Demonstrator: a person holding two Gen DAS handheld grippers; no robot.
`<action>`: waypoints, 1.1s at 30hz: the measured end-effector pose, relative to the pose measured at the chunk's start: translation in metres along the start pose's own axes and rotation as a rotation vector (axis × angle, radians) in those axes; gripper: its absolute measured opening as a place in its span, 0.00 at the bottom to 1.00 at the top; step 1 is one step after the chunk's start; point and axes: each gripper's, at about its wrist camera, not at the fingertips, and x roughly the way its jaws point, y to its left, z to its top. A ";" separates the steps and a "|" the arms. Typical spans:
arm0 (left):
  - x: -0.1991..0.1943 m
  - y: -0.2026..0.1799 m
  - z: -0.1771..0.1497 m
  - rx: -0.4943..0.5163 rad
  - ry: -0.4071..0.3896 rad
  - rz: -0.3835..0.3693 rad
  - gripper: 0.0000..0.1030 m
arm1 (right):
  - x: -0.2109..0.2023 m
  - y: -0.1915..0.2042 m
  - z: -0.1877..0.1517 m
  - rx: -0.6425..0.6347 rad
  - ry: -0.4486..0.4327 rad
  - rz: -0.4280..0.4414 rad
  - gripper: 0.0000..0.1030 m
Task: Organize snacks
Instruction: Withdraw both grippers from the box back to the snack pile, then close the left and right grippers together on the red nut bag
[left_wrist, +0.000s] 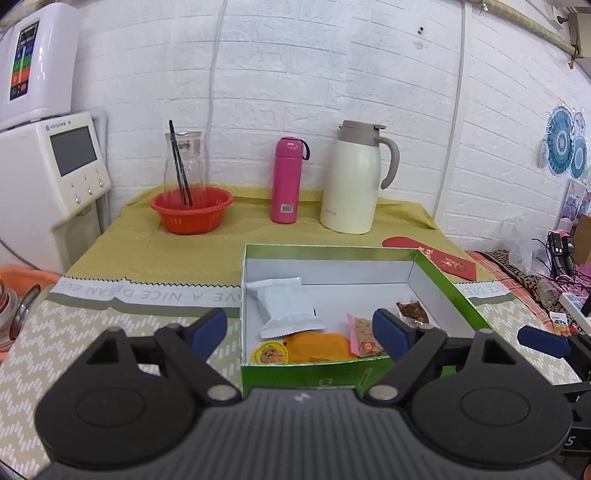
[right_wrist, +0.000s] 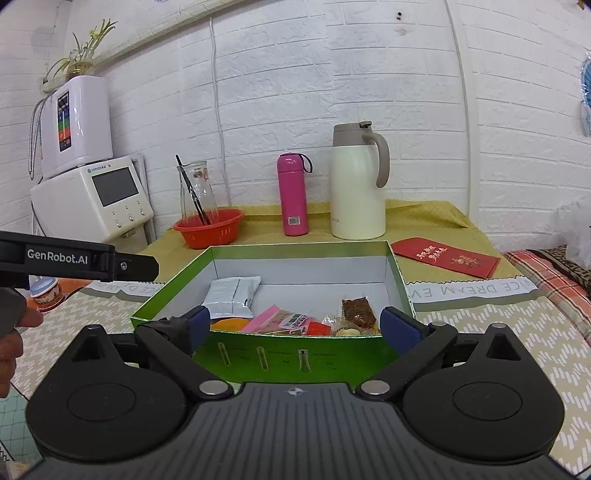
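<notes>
A green box (left_wrist: 447, 280) with white inner walls stands open on the table, also in the right wrist view (right_wrist: 173, 284). Inside lie a white snack packet (left_wrist: 284, 306), an orange snack (left_wrist: 317, 345), a round yellow sticker-like piece (left_wrist: 269, 354), a pink and tan packet (left_wrist: 365, 338) and a brown bar (left_wrist: 413, 312). The right wrist view shows the white packet (right_wrist: 232, 297), a pink packet (right_wrist: 280, 319) and the brown bar (right_wrist: 357, 312). My left gripper (left_wrist: 299, 332) is open and empty just before the box's near wall. My right gripper (right_wrist: 299, 328) is open and empty at the near wall too.
At the back of the table stand a red basket (left_wrist: 192, 210) with a glass jar, a pink bottle (left_wrist: 286, 181) and a cream jug (left_wrist: 354, 177). Red envelopes (right_wrist: 447, 256) lie right of the box. A white appliance (left_wrist: 48, 166) stands at the left.
</notes>
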 end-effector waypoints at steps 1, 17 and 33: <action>-0.008 0.001 -0.002 0.003 -0.006 -0.010 0.83 | -0.007 0.001 -0.001 0.001 0.001 0.001 1.00; -0.101 0.024 -0.103 -0.065 0.079 -0.053 0.83 | -0.076 0.017 -0.073 0.025 0.152 0.086 1.00; -0.065 0.030 -0.115 -0.073 0.192 -0.256 0.82 | -0.077 0.049 -0.109 -0.021 0.265 0.178 0.87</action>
